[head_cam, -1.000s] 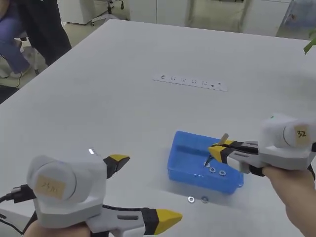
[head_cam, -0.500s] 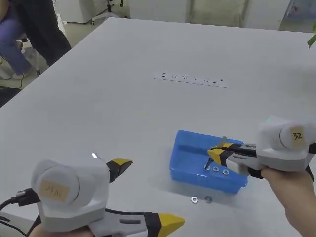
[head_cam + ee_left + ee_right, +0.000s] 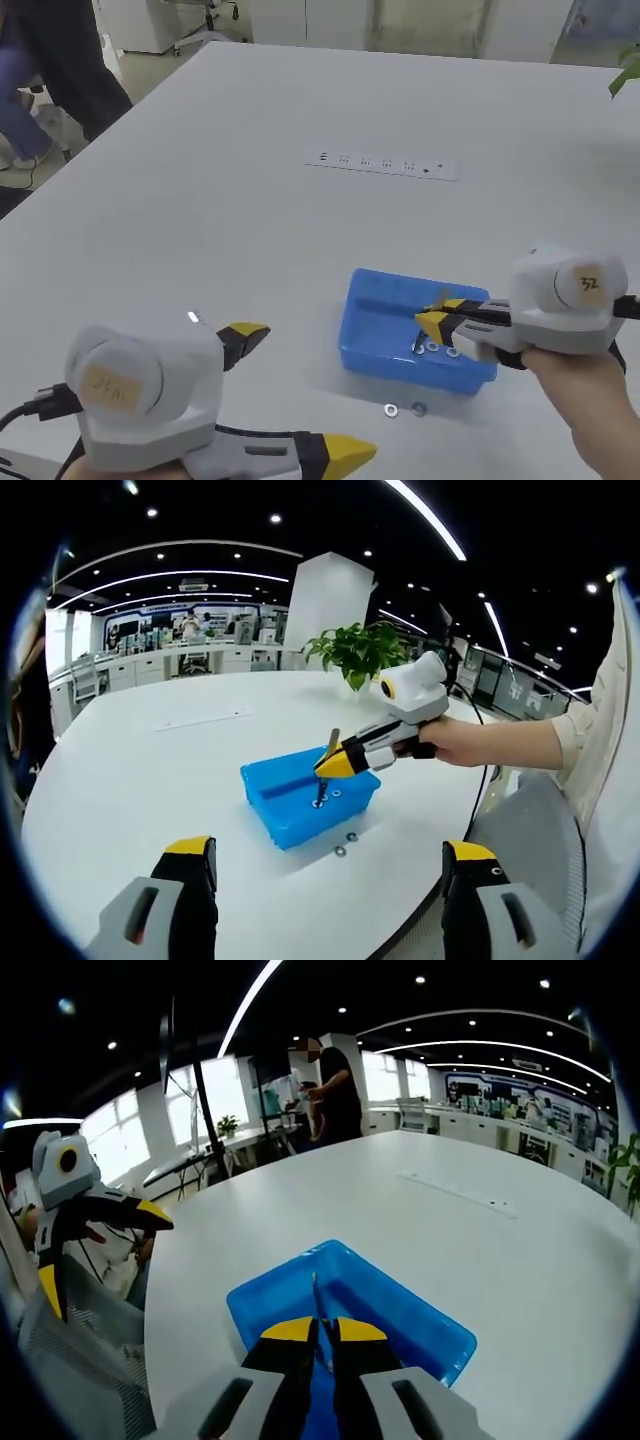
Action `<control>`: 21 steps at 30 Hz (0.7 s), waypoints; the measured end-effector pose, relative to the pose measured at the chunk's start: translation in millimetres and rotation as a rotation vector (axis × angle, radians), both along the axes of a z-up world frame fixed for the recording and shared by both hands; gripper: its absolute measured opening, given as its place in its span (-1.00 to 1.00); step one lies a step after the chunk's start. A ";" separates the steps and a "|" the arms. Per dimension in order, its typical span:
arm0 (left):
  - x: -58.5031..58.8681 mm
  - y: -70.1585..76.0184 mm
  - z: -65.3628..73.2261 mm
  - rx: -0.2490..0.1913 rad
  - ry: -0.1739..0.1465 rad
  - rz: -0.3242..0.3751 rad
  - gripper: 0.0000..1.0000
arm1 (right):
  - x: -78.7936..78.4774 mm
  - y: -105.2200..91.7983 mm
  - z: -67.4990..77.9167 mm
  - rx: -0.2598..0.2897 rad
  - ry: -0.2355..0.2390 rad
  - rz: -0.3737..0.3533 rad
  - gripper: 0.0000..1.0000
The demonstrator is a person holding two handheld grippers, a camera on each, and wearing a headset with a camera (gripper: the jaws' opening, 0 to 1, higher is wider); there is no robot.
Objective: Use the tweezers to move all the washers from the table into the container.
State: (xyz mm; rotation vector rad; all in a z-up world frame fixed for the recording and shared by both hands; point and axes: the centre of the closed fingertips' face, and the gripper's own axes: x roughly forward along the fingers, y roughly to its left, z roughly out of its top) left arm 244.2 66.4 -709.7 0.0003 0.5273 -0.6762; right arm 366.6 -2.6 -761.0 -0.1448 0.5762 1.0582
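Note:
A blue container (image 3: 372, 312) sits on the white table, with a few washers (image 3: 440, 349) inside it. Two washers (image 3: 404, 409) lie on the table just in front of its near wall. My right gripper (image 3: 433, 318) is shut on the tweezers (image 3: 419, 342), whose tips point down into the container beside the washers there. The right gripper view looks along its closed jaws (image 3: 322, 1332) and the thin tweezers (image 3: 315, 1305) into the container (image 3: 410, 1325). My left gripper (image 3: 296, 392) stands open at the near left, holding nothing. In its view (image 3: 328, 880) the container (image 3: 290, 798) and loose washers (image 3: 346, 843) lie ahead.
A white socket strip (image 3: 382, 165) lies farther back on the table (image 3: 250, 200). A person (image 3: 50, 60) stands beyond the far left corner. Green leaves (image 3: 628, 80) show at the right edge. The left gripper (image 3: 95, 1210) appears left of the container in the right gripper view.
My right gripper has sunk a little, bringing the tweezers' tips lower into the container. The left gripper has barely moved. The head camera has shifted slightly.

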 end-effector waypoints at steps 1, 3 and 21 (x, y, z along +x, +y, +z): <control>-0.1 -0.1 -0.2 0.002 0.000 0.001 0.91 | -0.1 0.6 0.2 0.001 0.000 0.001 -0.95; -1.1 -0.3 -0.4 0.001 0.000 0.004 0.91 | -0.6 1.2 0.3 0.003 0.000 0.003 -0.95; -8.1 5.2 2.3 -0.007 -0.009 0.040 0.91 | -7.4 1.7 6.9 0.027 0.014 -0.016 -0.94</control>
